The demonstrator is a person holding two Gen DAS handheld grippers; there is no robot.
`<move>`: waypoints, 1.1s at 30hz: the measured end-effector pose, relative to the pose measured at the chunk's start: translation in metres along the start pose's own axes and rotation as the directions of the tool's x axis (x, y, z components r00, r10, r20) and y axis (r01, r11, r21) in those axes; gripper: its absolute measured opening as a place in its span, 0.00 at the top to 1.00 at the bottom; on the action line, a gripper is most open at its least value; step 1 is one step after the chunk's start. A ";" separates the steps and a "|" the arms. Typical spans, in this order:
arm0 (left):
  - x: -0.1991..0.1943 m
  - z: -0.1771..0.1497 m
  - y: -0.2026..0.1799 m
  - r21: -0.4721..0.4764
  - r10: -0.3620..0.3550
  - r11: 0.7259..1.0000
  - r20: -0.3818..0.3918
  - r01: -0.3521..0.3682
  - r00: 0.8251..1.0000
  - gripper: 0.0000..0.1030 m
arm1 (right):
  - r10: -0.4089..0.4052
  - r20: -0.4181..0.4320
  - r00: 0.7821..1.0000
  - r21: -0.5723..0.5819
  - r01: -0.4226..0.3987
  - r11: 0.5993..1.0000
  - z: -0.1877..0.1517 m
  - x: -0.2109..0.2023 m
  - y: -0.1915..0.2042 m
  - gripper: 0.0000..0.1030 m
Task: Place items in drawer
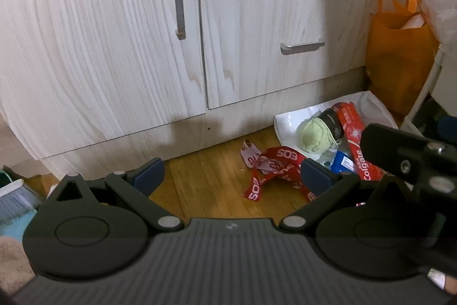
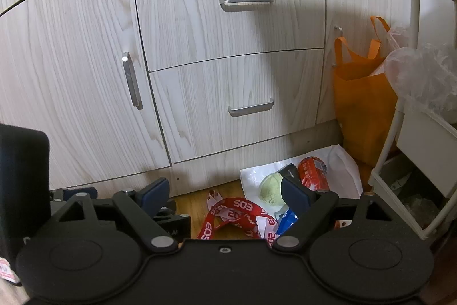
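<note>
Both tongs are spread wide and holding nothing, left tongs [image 1: 232, 176] and right tongs [image 2: 225, 195] hanging just above the floor [image 1: 211, 185]. Nearest is the red lanyard [image 1: 271, 170], floppy and light, probably easiest pinched where the strap bunches up. Past it on the white plastic bag [image 1: 288, 122] by the cabinet's foot: green yarn ball [image 1: 314, 135], soft and squishy, and a toothpaste box [image 1: 354, 139], stiff, so grab it across the narrow sides. Farthest back, the lower drawer [image 2: 237, 102] is shut, handle [image 2: 250, 107] untouched.

Home: wood-grain cabinet [image 2: 85, 62], drawers [image 2: 228, 7]
</note>
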State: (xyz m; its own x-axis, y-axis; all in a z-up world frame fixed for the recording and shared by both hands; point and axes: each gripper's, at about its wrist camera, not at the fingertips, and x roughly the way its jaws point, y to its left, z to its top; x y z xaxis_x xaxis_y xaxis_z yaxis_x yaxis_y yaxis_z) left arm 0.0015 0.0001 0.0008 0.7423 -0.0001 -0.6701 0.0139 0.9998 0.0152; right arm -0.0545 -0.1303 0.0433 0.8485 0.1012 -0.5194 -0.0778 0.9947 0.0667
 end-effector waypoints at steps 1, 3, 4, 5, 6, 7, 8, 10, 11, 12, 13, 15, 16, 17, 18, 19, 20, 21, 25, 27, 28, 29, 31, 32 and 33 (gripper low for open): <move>0.000 -0.001 0.000 0.004 0.004 1.000 -0.001 -0.004 1.000 0.00 | 0.003 -0.001 1.000 0.001 -0.003 1.000 0.000 0.000 -0.001 0.14; 0.002 -0.001 -0.001 0.009 0.010 1.000 -0.005 -0.010 1.000 0.00 | 0.004 -0.006 1.000 0.005 -0.004 1.000 -0.001 0.002 -0.001 0.14; 0.003 -0.001 -0.001 0.009 0.011 1.000 -0.007 -0.011 1.000 0.00 | 0.004 -0.006 1.000 0.007 -0.004 1.000 -0.002 0.003 0.000 0.14; 0.004 0.000 -0.003 0.008 0.012 1.000 -0.010 -0.012 1.000 0.00 | 0.004 -0.005 1.000 0.009 -0.004 1.000 -0.003 0.003 0.000 0.14; 0.006 0.000 -0.003 0.005 0.012 1.000 -0.012 -0.012 1.000 0.00 | 0.004 -0.004 1.000 0.010 -0.004 1.000 -0.004 0.004 0.000 0.14; 0.007 0.002 -0.003 -0.004 0.007 1.000 -0.014 -0.007 1.000 0.00 | 0.005 -0.004 1.000 0.010 -0.005 1.000 -0.004 0.006 0.001 0.14; 0.009 0.004 -0.003 -0.015 -0.005 1.000 -0.020 0.005 1.000 0.00 | 0.006 -0.002 1.000 0.010 -0.006 1.000 -0.003 0.008 0.000 0.14; 0.014 0.011 -0.001 -0.041 -0.044 0.998 -0.029 0.042 0.999 0.00 | 0.014 0.011 1.000 0.024 -0.015 1.000 0.000 0.012 -0.007 0.14; 0.016 0.015 0.000 -0.056 -0.070 0.996 -0.017 0.069 0.997 0.00 | 0.025 0.025 0.999 0.047 -0.026 0.999 0.002 0.016 -0.013 0.14; 0.019 0.021 0.000 -0.072 -0.097 0.993 -0.006 0.096 0.995 0.00 | 0.044 0.034 0.998 0.072 -0.046 0.996 0.005 0.020 -0.021 0.14; 0.026 0.029 0.001 -0.089 -0.128 0.988 -0.015 0.126 0.992 0.00 | 0.067 0.041 0.997 0.097 -0.071 0.993 0.009 0.025 -0.030 0.14; 0.041 0.044 0.000 -0.127 -0.165 0.979 -0.038 0.159 0.986 0.00 | 0.102 0.027 0.994 0.184 -0.105 0.977 0.020 0.041 -0.051 0.14; 0.049 0.051 -0.001 -0.147 -0.172 0.976 -0.050 0.163 0.984 0.00 | 0.103 0.018 0.995 0.234 -0.104 0.967 0.026 0.050 -0.063 0.14; 0.058 0.057 -0.002 -0.168 -0.166 0.974 -0.062 0.154 0.984 0.00 | 0.097 0.006 0.995 0.277 -0.095 0.956 0.032 0.059 -0.074 0.14; 0.067 0.063 -0.004 -0.183 -0.151 0.974 -0.074 0.135 0.986 0.00 | 0.088 -0.010 0.996 0.307 -0.081 0.948 0.038 0.070 -0.083 0.14; 0.074 0.067 -0.009 -0.182 -0.122 0.977 -0.072 0.108 0.990 0.00 | 0.086 -0.025 0.996 0.317 -0.074 0.946 0.044 0.080 -0.089 0.14; 0.081 0.071 -0.013 -0.182 -0.109 0.979 -0.065 0.096 0.992 0.00 | 0.102 -0.040 0.994 0.319 -0.084 0.944 0.049 0.090 -0.094 0.14; 0.091 0.074 -0.015 -0.200 -0.133 0.973 -0.071 0.117 0.989 0.00 | 0.124 -0.053 0.991 0.334 -0.099 0.938 0.053 0.101 -0.098 0.15; 0.127 0.083 -0.013 -0.343 -0.163 0.929 -0.049 0.137 0.985 0.02 | 0.181 -0.090 0.979 0.458 -0.121 0.880 0.067 0.146 -0.115 0.24; 0.139 0.087 -0.016 -0.342 -0.142 0.931 -0.019 0.127 0.990 0.02 | 0.194 -0.090 0.977 0.481 -0.128 0.868 0.076 0.166 -0.118 0.24; 0.144 0.090 -0.019 -0.332 -0.135 0.935 -0.013 0.123 0.991 0.02 | 0.193 -0.089 0.977 0.488 -0.126 0.864 0.081 0.174 -0.120 0.25; 0.147 0.091 -0.021 -0.320 -0.133 0.939 -0.002 0.125 0.991 0.03 | 0.192 -0.089 0.977 0.496 -0.124 0.859 0.085 0.183 -0.122 0.25; 0.157 0.094 -0.020 -0.339 -0.159 0.928 0.024 0.158 0.987 0.04 | 0.193 -0.091 0.977 0.509 -0.121 0.852 0.092 0.199 -0.127 0.29; 0.163 0.095 -0.017 -0.384 -0.188 0.905 0.028 0.184 0.982 0.07 | 0.194 -0.103 0.976 0.515 -0.115 0.850 0.094 0.208 -0.129 0.32; 0.171 0.095 -0.011 -0.444 -0.231 0.867 0.042 0.225 0.972 0.12 | 0.194 -0.118 0.974 0.521 -0.105 0.847 0.096 0.216 -0.131 0.34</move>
State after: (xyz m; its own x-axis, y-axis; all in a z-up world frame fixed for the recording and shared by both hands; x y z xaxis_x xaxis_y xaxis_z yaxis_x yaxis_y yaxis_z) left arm 0.1917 -0.0127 -0.0436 0.7462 -0.2320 -0.6240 -0.1183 0.8761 -0.4673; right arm 0.1893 -0.2399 0.0040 0.7493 0.2930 -0.5939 0.1181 0.8233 0.5552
